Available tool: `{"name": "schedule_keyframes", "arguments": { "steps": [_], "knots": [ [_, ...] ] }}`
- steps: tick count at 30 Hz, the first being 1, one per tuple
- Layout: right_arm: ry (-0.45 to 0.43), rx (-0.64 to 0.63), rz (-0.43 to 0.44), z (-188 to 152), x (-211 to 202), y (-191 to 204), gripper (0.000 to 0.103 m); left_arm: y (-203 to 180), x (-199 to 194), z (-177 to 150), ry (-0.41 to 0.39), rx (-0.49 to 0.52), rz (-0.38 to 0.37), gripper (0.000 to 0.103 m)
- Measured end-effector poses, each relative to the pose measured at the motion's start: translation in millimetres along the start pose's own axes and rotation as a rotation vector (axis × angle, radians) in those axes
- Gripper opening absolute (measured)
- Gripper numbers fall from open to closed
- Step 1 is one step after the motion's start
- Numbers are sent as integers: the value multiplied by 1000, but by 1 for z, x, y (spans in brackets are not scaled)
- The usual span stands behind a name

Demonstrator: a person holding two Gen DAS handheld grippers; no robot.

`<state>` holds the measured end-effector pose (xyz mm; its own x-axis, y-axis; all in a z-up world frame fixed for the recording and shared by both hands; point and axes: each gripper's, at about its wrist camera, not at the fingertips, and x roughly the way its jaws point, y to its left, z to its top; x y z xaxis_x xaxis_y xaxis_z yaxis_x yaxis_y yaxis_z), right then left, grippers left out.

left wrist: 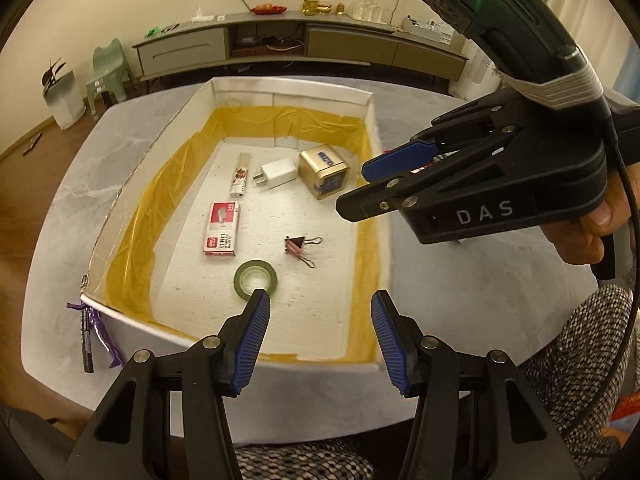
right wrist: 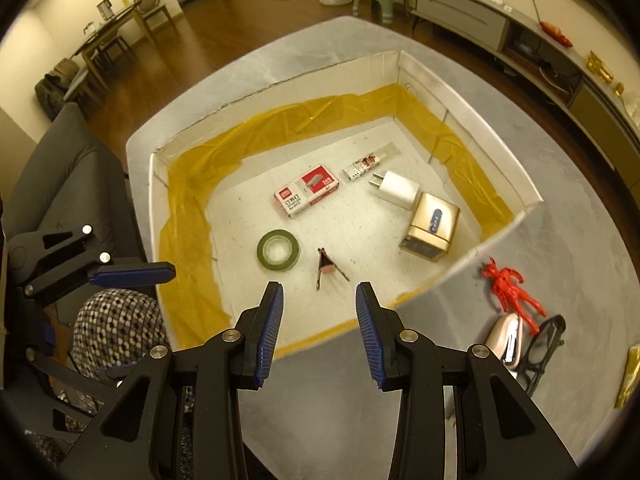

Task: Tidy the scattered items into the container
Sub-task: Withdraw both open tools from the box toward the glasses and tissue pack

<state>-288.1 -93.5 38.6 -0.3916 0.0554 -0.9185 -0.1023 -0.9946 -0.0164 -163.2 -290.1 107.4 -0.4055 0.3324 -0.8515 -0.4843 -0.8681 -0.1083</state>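
- Over the white yellow-lined cardboard box (left wrist: 372, 366), the left gripper (left wrist: 318, 334) hangs wide and empty; a purple-ribboned black pen (left wrist: 88, 340) lies outside the box's left wall.
- Right of that box, a red plastic figure (right wrist: 510, 290), pink stapler (right wrist: 506, 338) and black glasses (right wrist: 546, 346) wait; the empty, wide right gripper (right wrist: 320, 330) should likely reach right next.

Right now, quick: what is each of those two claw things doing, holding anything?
Left gripper: open, holding nothing.
Right gripper: open, holding nothing.
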Motion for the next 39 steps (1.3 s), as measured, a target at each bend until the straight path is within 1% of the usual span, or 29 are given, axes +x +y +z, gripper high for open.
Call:
{"name": "schedule_keyframes", "arguments": {
  "steps": [4, 12, 17, 25, 32, 36, 39],
  "knots": [
    [-64, -15, -4, -20, -13, 4, 40, -14, -11, -6, -22, 15, 15, 54],
    [-175, 13, 50, -57, -31, 5, 41, -44, -28, -15, -54, 51, 46, 54],
    [-203, 23, 74, -72, -35, 3, 41, -59, -35, -20, -80, 69, 69, 54],
    [-220, -21, 53, -86, -38, 12, 41, -72, -37, -31, -77, 62, 71, 54],
    [-292, -33, 23, -105, -46, 14, 41, -83, -41, -37, -105, 69, 98, 54],
    [-334, -20, 38, -117, -49, 10, 41, -90, -40, -38, -118, 70, 93, 54],
    [-360, 3, 67, -126, -50, 1, 41, -96, -36, -39, -118, 67, 84, 54]
  ]
}}
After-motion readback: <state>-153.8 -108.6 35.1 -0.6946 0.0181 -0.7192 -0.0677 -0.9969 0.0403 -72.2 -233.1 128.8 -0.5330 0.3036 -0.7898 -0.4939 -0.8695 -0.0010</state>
